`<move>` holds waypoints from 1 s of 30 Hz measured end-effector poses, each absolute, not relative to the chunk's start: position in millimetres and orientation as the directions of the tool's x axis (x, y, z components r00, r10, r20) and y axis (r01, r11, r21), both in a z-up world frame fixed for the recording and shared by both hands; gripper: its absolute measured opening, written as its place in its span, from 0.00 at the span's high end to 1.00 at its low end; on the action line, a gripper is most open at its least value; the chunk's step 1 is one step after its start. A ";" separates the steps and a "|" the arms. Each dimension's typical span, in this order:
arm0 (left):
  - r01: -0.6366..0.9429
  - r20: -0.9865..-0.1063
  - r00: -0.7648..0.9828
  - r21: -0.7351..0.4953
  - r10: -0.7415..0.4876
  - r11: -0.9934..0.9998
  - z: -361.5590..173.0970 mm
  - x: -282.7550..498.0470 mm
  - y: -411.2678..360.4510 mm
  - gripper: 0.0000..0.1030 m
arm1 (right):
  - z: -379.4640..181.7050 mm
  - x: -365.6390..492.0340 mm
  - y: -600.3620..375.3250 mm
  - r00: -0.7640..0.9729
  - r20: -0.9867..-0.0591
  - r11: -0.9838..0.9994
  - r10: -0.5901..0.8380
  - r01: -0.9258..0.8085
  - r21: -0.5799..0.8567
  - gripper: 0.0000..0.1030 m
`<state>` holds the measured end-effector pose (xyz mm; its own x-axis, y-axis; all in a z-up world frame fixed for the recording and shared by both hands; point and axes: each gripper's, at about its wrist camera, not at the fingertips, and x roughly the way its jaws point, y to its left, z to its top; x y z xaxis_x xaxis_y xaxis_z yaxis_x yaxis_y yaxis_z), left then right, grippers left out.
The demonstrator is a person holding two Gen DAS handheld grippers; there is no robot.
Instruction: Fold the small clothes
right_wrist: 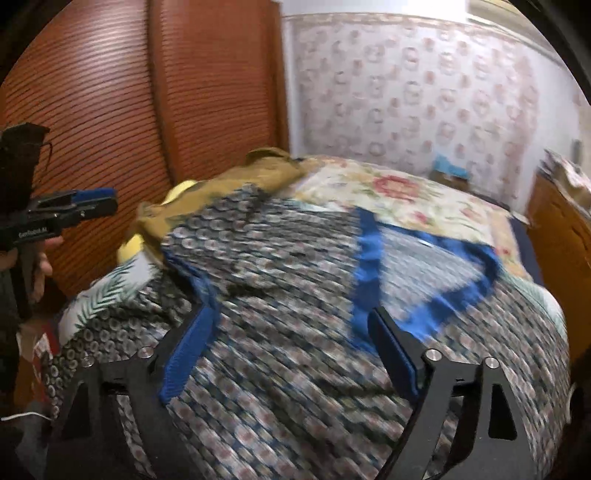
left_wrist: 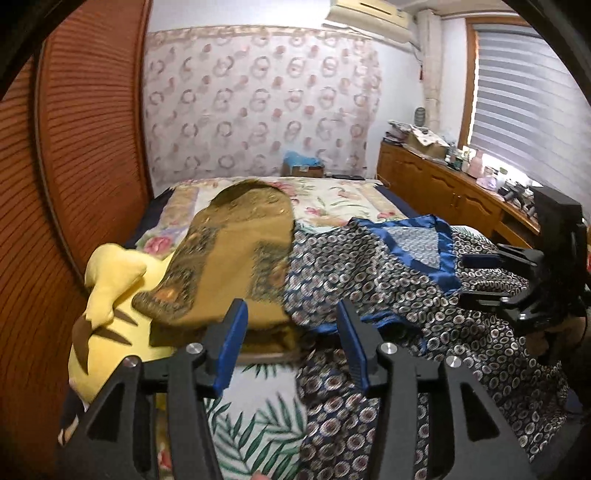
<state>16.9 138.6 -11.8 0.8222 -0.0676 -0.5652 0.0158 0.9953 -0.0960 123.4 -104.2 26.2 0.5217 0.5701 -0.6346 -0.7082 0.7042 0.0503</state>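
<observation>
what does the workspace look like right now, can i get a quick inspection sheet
surface: bed with floral cover; palm-leaf sheet near the front edge
job's things: patterned garment with blue trim spread out; mustard patterned garment lying left of it
clutter: yellow plush toy partly under the mustard garment
grippers: left gripper open, holding nothing; right gripper open above the patterned garment
cables: nothing seen
surroundings: wooden louvred wardrobe doors, patterned wall, cluttered wooden sideboard, window blind, air conditioner
</observation>
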 end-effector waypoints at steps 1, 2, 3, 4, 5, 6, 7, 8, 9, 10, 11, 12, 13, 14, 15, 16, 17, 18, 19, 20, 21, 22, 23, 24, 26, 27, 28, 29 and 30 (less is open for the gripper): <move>0.009 -0.566 0.822 -0.100 -0.064 0.995 -13.6 15.0 140.6 0.53 | 25.4 126.0 -89.1 0.496 -0.642 0.678 0.585 -0.733 0.050 0.17; 0.001 -0.568 0.821 -0.102 -0.059 0.995 -16.0 12.6 143.8 0.53 | 24.8 127.7 -78.5 0.480 -0.648 0.662 0.591 -0.748 0.049 0.17; -0.003 -0.569 0.820 -0.103 -0.057 0.995 -16.6 13.4 144.4 0.53 | 23.3 129.9 -61.4 0.454 -0.658 0.634 0.601 -0.772 0.047 0.17; -0.006 -0.569 0.820 -0.105 -0.055 0.995 -17.1 12.3 146.4 0.53 | 22.4 131.8 -49.7 0.437 -0.664 0.615 0.607 -0.787 0.044 0.18; -0.010 -0.570 0.820 -0.106 -0.052 0.994 -18.4 11.0 148.2 0.53 | 21.0 132.8 -38.5 0.422 -0.669 0.598 0.611 -0.800 0.041 0.19; -0.011 -0.570 0.820 -0.106 -0.052 0.994 -18.3 10.2 150.0 0.53 | 18.8 133.8 -23.9 0.400 -0.678 0.574 0.617 -0.818 0.040 0.20; -0.014 -0.569 0.821 -0.107 -0.050 0.994 -19.2 9.3 151.4 0.53 | 16.9 133.9 -14.1 0.386 -0.685 0.559 0.618 -0.828 0.038 0.22; -0.015 -0.567 0.822 -0.109 -0.050 0.994 -19.6 8.3 152.3 0.53 | 13.3 133.7 -2.2 0.370 -0.693 0.540 0.619 -0.841 0.033 0.23; -0.016 -0.566 0.823 -0.111 -0.050 0.994 -19.9 7.9 153.0 0.53 | 9.5 133.3 10.7 0.353 -0.704 0.518 0.617 -0.855 0.025 0.24; -0.016 -0.566 0.823 -0.114 -0.052 0.993 -20.4 7.4 154.1 0.53 | 5.2 133.0 19.0 0.339 -0.713 0.502 0.614 -0.865 0.021 0.27; -0.016 -0.565 0.823 -0.115 -0.052 0.993 -21.0 7.0 154.6 0.53 | 0.4 133.5 27.6 0.326 -0.726 0.489 0.606 -0.872 0.017 0.29; -0.016 -0.566 0.823 -0.115 -0.052 0.993 -21.7 6.5 154.8 0.53 | -4.4 133.6 33.9 0.317 -0.737 0.480 0.596 -0.877 0.011 0.31; -0.017 -0.566 0.823 -0.115 -0.052 0.993 -22.1 5.8 155.6 0.53 | -9.9 134.9 41.4 0.310 -0.752 0.472 0.581 -0.882 0.001 0.33; -0.017 -0.566 0.823 -0.117 -0.052 0.993 -22.4 6.0 156.2 0.53 | -15.2 136.0 47.6 0.307 -0.767 0.464 0.564 -0.886 -0.013 0.36; -0.017 -0.566 0.823 -0.119 -0.054 0.993 -23.2 6.2 156.6 0.53 | -18.2 136.8 50.8 0.307 -0.776 0.458 0.551 -0.888 -0.026 0.39; -0.016 -0.567 0.822 -0.121 -0.056 0.993 -23.9 6.1 156.5 0.53 | -21.1 137.8 53.7 0.313 -0.783 0.454 0.538 -0.890 -0.043 0.45; -0.015 -0.567 0.822 -0.121 -0.057 0.992 -24.6 6.4 156.9 0.53 | -22.9 140.2 55.1 0.319 -0.789 0.454 0.526 -0.889 -0.057 0.53; -0.014 -0.568 0.821 -0.123 -0.058 0.992 -25.3 6.1 157.5 0.53 | -23.1 143.9 54.1 0.318 -0.792 0.454 0.520 -0.889 -0.059 0.58; -0.014 -0.568 0.821 -0.124 -0.060 0.992 -25.9 6.1 157.7 0.53 | -23.5 146.9 54.8 0.323 -0.793 0.459 0.516 -0.886 -0.062 0.68; -0.012 -0.569 0.820 -0.126 -0.062 0.992 -27.0 6.3 157.0 0.52 | -23.6 149.9 55.4 0.329 -0.792 0.467 0.515 -0.882 -0.063 0.79; -0.011 -0.570 0.819 -0.127 -0.064 0.992 -27.5 6.7 156.6 0.53 | -21.8 153.8 52.9 0.332 -0.787 0.475 0.519 -0.878 -0.057 0.82; -0.008 -0.571 0.818 -0.126 -0.066 0.992 -28.5 8.6 156.6 0.52 | -17.2 158.7 47.4 0.331 -0.777 0.484 0.536 -0.874 -0.039 0.88; -0.007 -0.572 0.817 -0.126 -0.067 0.992 -29.4 9.6 155.9 0.52 | -11.9 162.6 40.2 0.337 -0.760 0.496 0.556 -0.868 -0.022 0.90; -0.006 -0.575 0.815 -0.128 -0.069 0.992 -30.6 11.5 155.0 0.52 | -6.9 166.9 33.3 0.352 -0.743 0.516 0.569 -0.856 -0.010 0.91; -0.002 -0.578 0.813 -0.130 -0.074 0.991 -32.4 15.6 153.4 0.52 | 0.5 175.1 20.6 0.394 -0.716 0.569 0.576 -0.823 0.004 0.93; 0.002 -0.579 0.811 -0.132 -0.078 0.991 -33.2 18.7 151.9 0.52 | 4.0 181.4 10.2 0.426 -0.706 0.611 0.566 -0.792 0.012 0.93; 0.006 -0.580 0.810 -0.132 -0.082 0.991 -33.8 21.8 150.6 0.52 | 5.2 187.8 2.9 0.444 -0.704 0.641 0.554 -0.767 0.020 0.93; 0.009 -0.581 0.809 -0.133 -0.085 0.991 -33.6 25.1 149.4 0.52 | 5.8 193.0 -4.7 0.466 -0.704 0.672 0.536 -0.740 0.022 0.93; 0.013 -0.584 0.807 -0.129 -0.087 0.992 -34.1 29.6 147.3 0.52 | 5.2 198.5 -11.8 0.490 -0.707 0.706 0.509 -0.708 0.018 0.93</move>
